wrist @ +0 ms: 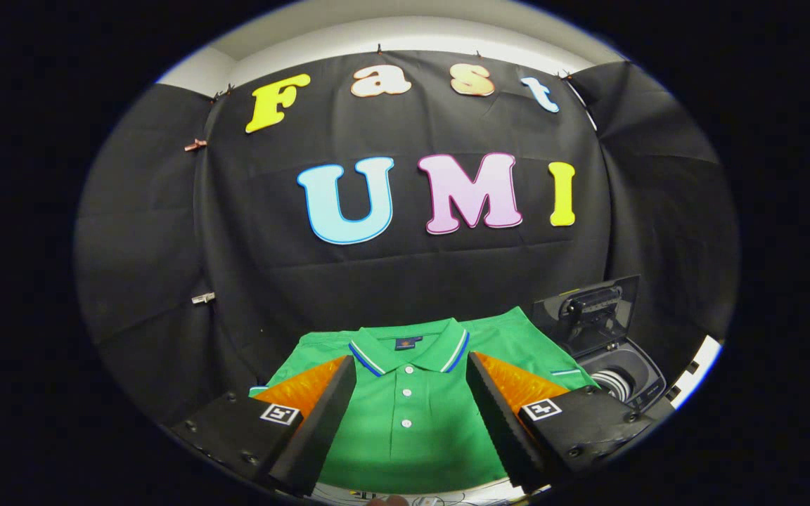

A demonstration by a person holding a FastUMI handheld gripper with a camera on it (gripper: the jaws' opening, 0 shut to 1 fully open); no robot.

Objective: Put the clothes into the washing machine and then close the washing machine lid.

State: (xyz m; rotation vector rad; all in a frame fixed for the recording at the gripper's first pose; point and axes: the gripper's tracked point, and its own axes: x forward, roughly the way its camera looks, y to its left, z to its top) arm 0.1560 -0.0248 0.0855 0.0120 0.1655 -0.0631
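The hand-held gripper (pixel 410 422) sits nearest, its two fingers spread wide apart and holding nothing. Each finger (pixel 320 414) carries a small square black-and-white marker on its block. The fingers hover above the cloth, and whether they touch it cannot be told.

Between the fingers and just ahead of them lies a bright green short-sleeved polo shirt with a blue-and-white striped collar (pixel 408 393). It is spread flat, front side up, with its collar on the far side. Three white buttons run down its placket in the gap between the fingers, and a small dark label shows inside the neck. Its sleeves reach out to left and right behind the fingers, each edged with a striped cuff.

To the right of the shirt, just beside its right sleeve, stands a small dark grey top-loading washing machine (pixel 623 372). Its dark hinged lid (pixel 591 313) is raised upright at the far side, and the round drum opening below it shows pale ribbed rings inside.

Beyond all this hangs the black cloth wall of the booth (pixel 236 232).
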